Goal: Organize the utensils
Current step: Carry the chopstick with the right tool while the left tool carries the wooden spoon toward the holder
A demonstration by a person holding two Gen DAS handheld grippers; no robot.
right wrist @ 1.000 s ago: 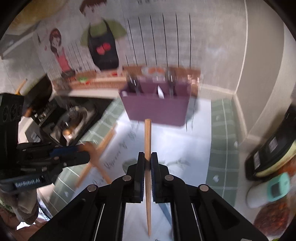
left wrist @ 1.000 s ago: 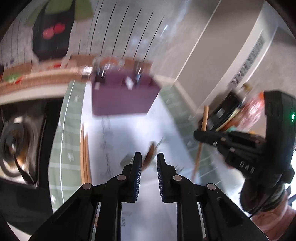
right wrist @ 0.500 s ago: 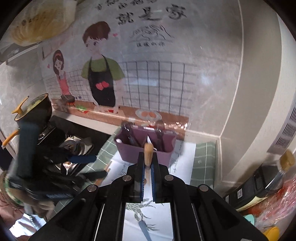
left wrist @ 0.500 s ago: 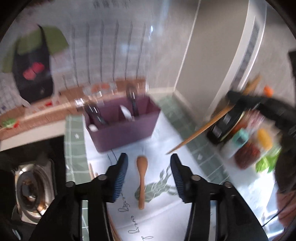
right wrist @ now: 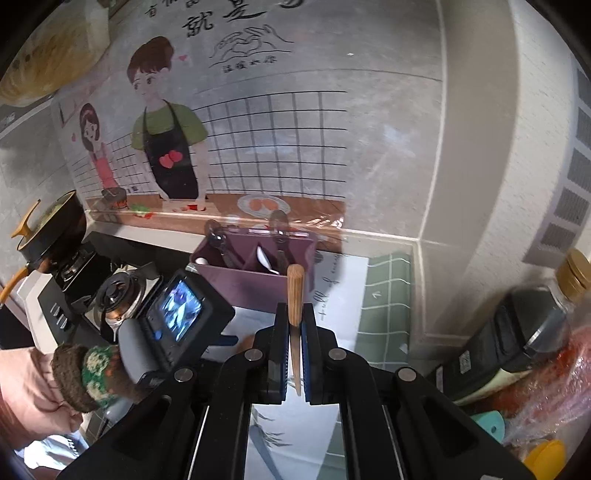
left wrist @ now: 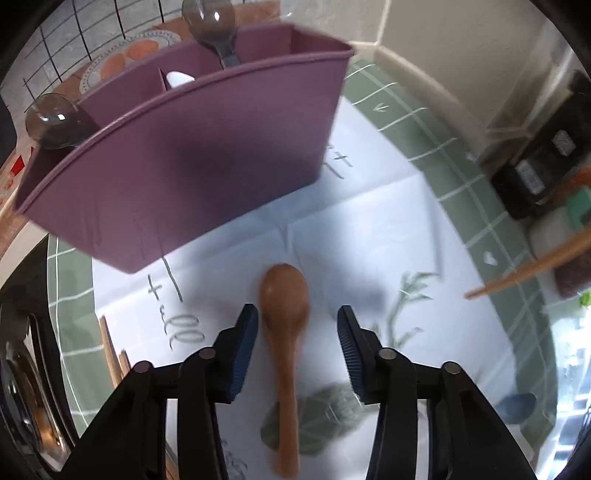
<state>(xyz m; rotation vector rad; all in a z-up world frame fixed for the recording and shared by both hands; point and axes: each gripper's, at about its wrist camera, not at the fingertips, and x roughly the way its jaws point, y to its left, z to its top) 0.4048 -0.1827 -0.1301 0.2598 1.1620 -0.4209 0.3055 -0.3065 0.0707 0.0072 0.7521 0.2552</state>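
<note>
Since the earlier frames, the left tongs (left wrist: 297, 325) have dropped toward the desk and closed in on the wooden spoon (left wrist: 285, 354), and the purple utensil caddy (left wrist: 184, 177) now fills the upper half of the left wrist view. The right tongs (right wrist: 294, 354) have lifted their wooden stick (right wrist: 295, 295), which previously pointed down at the mat.

Left tongs: the jaws are partly spread and closing. The wooden spoon lies between them on the white mat (left wrist: 369, 236), bowl toward 12 o'clock and handle toward 6 o'clock. The spoon sits nearer the left pad; contact cannot be confirmed (motion blur). The caddy stands at 11 o'clock from the spoon, apart from it. Two metal spoons (left wrist: 212, 22) stand bowl-up in its compartments, and a white utensil (left wrist: 180, 78) shows in the middle compartment. More wooden sticks (left wrist: 110, 354) lie at 9 o'clock, at the mat's left edge. The tip of the stick held by the right tongs enters from 3 o'clock.

Right tongs: the jaws are pressed together, pinching the wooden stick. Its thick end projects toward 12 o'clock, in line with the caddy beyond. The left tool body, with a lit screen, is at 9 o'clock, held by a hand (right wrist: 33, 402) wearing a knitted cuff. A gas stove (right wrist: 118, 295) sits at 10 o'clock. A dark bottle (right wrist: 517, 332) lies at 3 o'clock.
</note>
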